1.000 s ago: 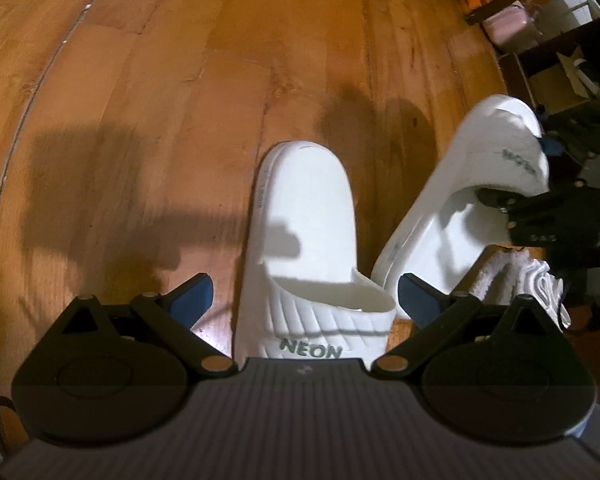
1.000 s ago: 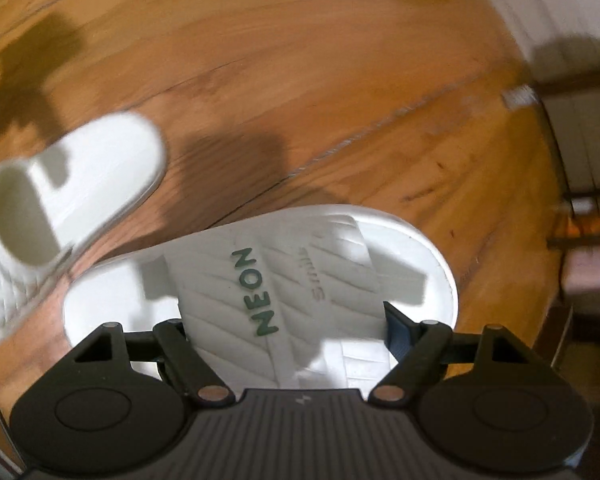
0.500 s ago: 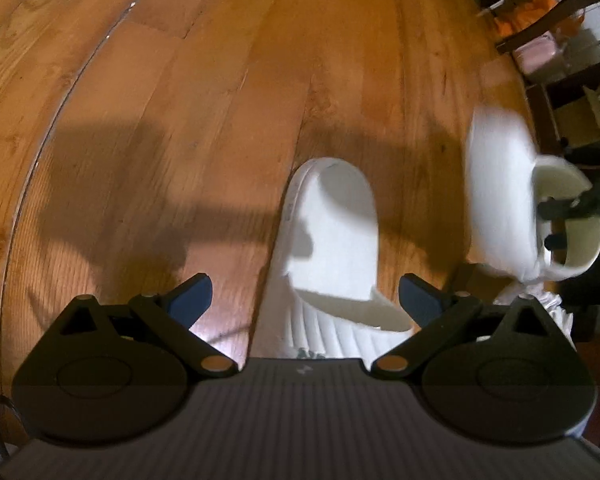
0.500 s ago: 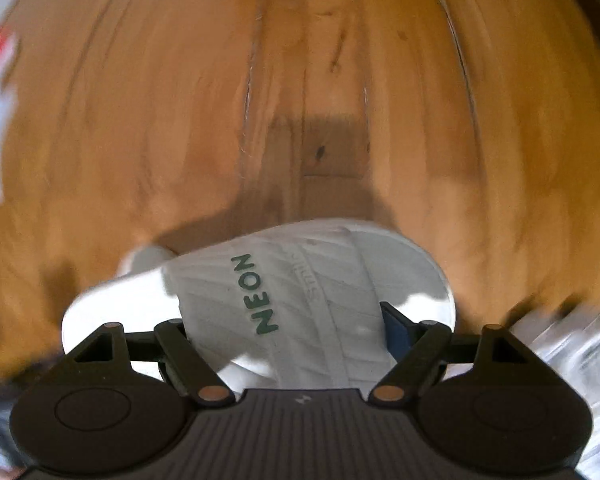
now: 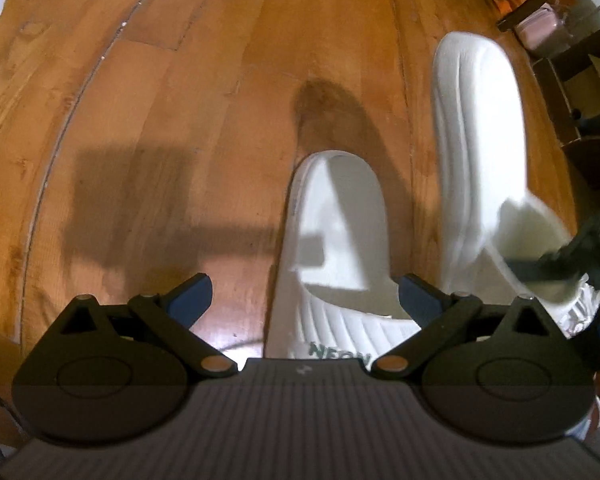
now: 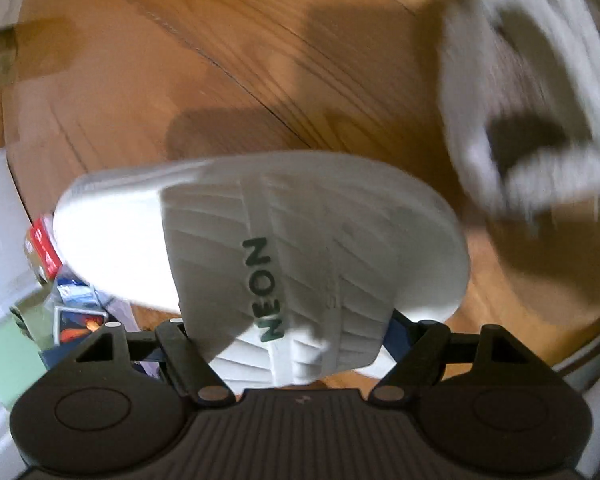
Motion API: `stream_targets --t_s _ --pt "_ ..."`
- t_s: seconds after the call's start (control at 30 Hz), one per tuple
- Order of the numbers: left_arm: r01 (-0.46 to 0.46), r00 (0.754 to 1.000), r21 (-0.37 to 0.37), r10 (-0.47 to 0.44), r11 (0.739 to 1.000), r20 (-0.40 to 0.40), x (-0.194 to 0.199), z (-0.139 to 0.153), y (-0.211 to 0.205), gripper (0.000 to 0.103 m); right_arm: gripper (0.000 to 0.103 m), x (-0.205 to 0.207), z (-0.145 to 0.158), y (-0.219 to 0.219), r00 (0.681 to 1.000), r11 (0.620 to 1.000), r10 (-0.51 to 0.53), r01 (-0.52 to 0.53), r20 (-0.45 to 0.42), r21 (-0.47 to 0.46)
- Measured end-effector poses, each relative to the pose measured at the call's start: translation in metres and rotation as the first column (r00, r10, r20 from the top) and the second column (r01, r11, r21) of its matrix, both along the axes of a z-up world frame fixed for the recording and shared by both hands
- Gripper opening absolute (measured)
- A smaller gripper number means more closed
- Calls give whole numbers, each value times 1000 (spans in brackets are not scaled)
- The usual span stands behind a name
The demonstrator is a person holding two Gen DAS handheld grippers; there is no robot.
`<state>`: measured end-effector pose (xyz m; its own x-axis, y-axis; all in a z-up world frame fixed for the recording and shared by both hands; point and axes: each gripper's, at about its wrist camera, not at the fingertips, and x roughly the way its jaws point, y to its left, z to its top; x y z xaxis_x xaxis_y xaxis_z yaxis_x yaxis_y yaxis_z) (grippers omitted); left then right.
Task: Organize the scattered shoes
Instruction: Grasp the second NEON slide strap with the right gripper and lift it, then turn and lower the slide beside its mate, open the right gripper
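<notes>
1. The held slipper (image 6: 260, 256), white with green "NEON" lettering on its ribbed strap, fills the lower centre of the right wrist view; in the left wrist view it appears at the right (image 5: 480, 152), blurred.
2. The right gripper (image 6: 284, 344) has its jaws set wide across the strap, one on each side, clamping the slipper so that it is carried above the floor.
3. A second white slipper (image 5: 332, 240) lies flat on the wooden floor (image 5: 160, 100) in the lower centre of the left wrist view, its strap end nearest the camera.
4. The left gripper (image 5: 304, 296) hangs over that slipper with its jaws spread wide. The blue pads (image 5: 192, 292) stand clear on either side of the strap and grip nothing.
5. The two slippers sit near each other, side by side in the left view, with a strip of bare floor between them.
6. In the right wrist view a blurred white shape (image 6: 532, 92) shows at upper right, and colourful packets (image 6: 60, 280) at the left edge.
7. Dark furniture legs (image 5: 540, 0) stand in the upper right corner of the left view.
</notes>
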<state>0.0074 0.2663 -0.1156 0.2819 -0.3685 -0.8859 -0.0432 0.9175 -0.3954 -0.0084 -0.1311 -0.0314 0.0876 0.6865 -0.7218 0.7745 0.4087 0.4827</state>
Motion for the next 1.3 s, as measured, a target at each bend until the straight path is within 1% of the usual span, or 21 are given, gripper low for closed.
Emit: stream_targets --t_s 0.03,0.1,0.2,0.33,0.43,0.53,0.57,0.6,0.67,0.73,0.8,0.83,0.93,1.0,1.03,1.07,1.1,1.13,1.17,1.23,1.3 --pt "4 1000 6 -4 1000 0 0 0 0 101 84 -6 -4 3 1000 1000 -18 18 -4 25" --pt "4 1000 12 -4 1000 -6 0 -1 -1 101 88 -13 -7 4 999 999 -42 42 11 23" --pt "-3 1000 6 3 1000 -9 0 -1 0 101 88 -20 -5 4 999 999 -41 41 30 -5" --pt "-12 1000 10 12 1000 -11 0 -2 -1 101 89 -20 8 1 998 997 -19 22 52 -76" --pt "-13 1000 12 14 1000 -12 -1 1 -1 101 86 -14 25 -2 992 986 0 20 125 -163" --pt "-19 1000 14 19 1000 -12 -2 2 -2 101 86 -24 30 -15 979 979 -75 108 191 -173" --pt "-19 1000 14 20 1000 -12 -1 1 -1 101 86 -28 33 -21 969 970 -128 167 212 -178" --pt "-20 1000 14 20 1000 -11 -1 1 -1 101 86 -31 33 -23 964 963 -155 196 215 -187" --pt "-20 1000 15 20 1000 -11 -1 0 -2 101 88 -41 30 -27 954 945 -221 261 201 -196" --pt "-16 1000 18 16 1000 -13 -2 0 -3 101 95 -50 21 -28 945 938 -280 307 170 -161" --pt "-11 1000 20 12 1000 -16 -3 0 -4 101 95 -49 13 -15 953 955 -269 283 136 -93" --pt "-11 1000 20 11 1000 -16 -3 0 -4 101 95 -47 10 -9 958 961 -259 268 122 -63" --pt "-18 1000 19 18 1000 -18 -2 0 -2 101 95 -39 17 5 978 984 -163 170 131 -48" --pt "-24 999 18 25 1000 -20 -1 0 -1 101 95 -28 31 11 990 991 -71 84 123 -105" --pt "-29 999 18 29 999 -21 -1 1 0 101 95 -24 33 12 990 991 -48 63 132 -114" --pt "-31 999 18 32 999 -21 -1 1 1 101 95 -21 42 12 986 993 -4 24 166 -119" --pt "-33 999 19 34 999 -22 -1 1 1 101 95 -15 49 13 977 992 43 -17 209 -125" --pt "-35 999 19 35 999 -23 -1 1 2 101 94 -6 49 8 969 989 82 -51 234 -137" --pt "-36 999 20 36 999 -24 -1 1 2 101 94 7 54 7 949 978 156 -110 275 -177" --pt "-33 999 33 34 999 -35 0 -1 2 101 94 15 64 3 912 940 270 -180 308 -291" --pt "-33 998 47 35 998 -42 0 -2 3 101 95 16 66 6 892 902 333 -207 306 -378"
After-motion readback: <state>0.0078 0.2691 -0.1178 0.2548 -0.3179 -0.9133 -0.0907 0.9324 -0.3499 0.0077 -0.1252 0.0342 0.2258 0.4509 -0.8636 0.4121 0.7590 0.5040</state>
